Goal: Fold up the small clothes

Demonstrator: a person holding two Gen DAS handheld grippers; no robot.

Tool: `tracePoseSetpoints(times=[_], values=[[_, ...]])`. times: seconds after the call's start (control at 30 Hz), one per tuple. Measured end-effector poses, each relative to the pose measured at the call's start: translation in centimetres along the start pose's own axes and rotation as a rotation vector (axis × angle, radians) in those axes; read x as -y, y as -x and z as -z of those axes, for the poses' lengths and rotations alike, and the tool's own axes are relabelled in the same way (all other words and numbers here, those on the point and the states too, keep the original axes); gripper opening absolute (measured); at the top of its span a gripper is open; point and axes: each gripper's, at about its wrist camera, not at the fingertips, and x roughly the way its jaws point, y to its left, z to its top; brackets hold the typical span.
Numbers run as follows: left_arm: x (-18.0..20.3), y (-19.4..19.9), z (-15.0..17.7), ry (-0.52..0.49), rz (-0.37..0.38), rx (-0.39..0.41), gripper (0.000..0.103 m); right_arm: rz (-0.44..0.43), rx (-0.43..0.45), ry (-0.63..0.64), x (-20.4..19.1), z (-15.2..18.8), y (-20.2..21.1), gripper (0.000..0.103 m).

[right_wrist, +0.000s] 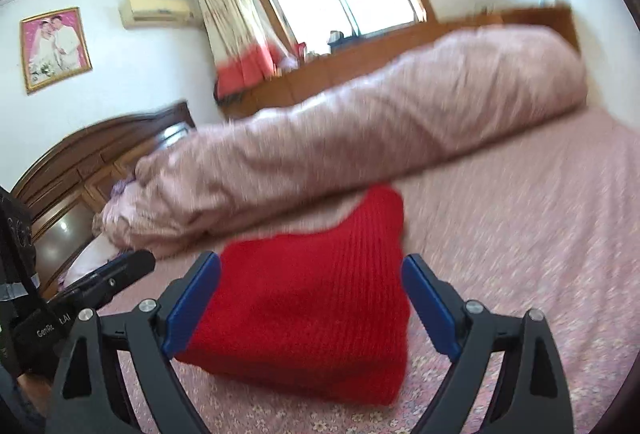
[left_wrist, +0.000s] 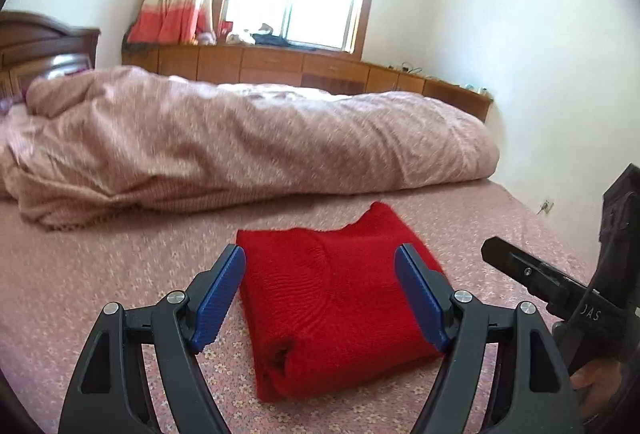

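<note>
Both tools spread wide, left tool (left_wrist: 320,298) and right tool (right_wrist: 312,304); folded red sweater (left_wrist: 336,298) between.

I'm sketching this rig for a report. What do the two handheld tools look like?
Both match: the left tool and right tool have black, curved, cut-out arms with silver pivot screws and flat, ribbed blue pads. The right tool's black body, seen from the left wrist, carries partly legible white lettering. No sleeves or cables show.

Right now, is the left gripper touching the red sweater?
Cannot tell. In the left wrist view the left gripper is open around the folded red sweater, showing neither contact nor gap.
</note>
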Motion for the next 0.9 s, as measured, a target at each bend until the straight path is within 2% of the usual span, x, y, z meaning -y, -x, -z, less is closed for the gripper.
tracePoseSetpoints(times=[0.13, 0.23, 0.37, 0.47, 0.6, 0.7, 0.77, 0.83, 0.9], values=[[1.2, 1.7, 1.0, -0.044, -0.019, 0.033, 0.072, 0.059, 0.072, 0.116, -1.7, 0.5, 2.6, 0.102], [1.5, 2.4, 2.3, -0.037, -0.005, 0.050, 0.072, 0.069, 0.074, 0.149, -2.5, 1.1, 3.6, 0.102], [1.4, 1.8, 4.6, -0.039, -0.010, 0.032, 0.072, 0.050, 0.068, 0.190, -3.3, 3.2, 4.7, 0.102], [1.3, 0.6, 6.5, -0.065, 0.005, -0.010, 0.072, -0.011, 0.003, 0.277, -4.0, 5.2, 4.5, 0.101], [1.4, -1.9, 8.8, -0.125, -0.034, -0.058, 0.072, 0.021, -0.044, 0.392, -4.3, 7.4, 3.7, 0.101], [0.6, -3.6, 9.8, -0.099, -0.051, -0.106, 0.072, 0.050, -0.027, 0.380, -3.5, 8.3, 3.0, 0.102], [0.6, -4.4, 10.0, -0.086, -0.056, -0.142, 0.072, 0.049, -0.079, 0.364, -2.8, 9.2, 1.6, 0.102], [1.3, -4.5, 10.1, -0.119, -0.052, -0.148, 0.072, 0.054, -0.126, 0.353, -2.6, 9.2, 0.6, 0.102], [1.8, -4.3, 10.3, -0.145, -0.065, -0.137, 0.072, 0.049, -0.111, 0.347, -2.4, 9.2, 1.0, 0.102]])
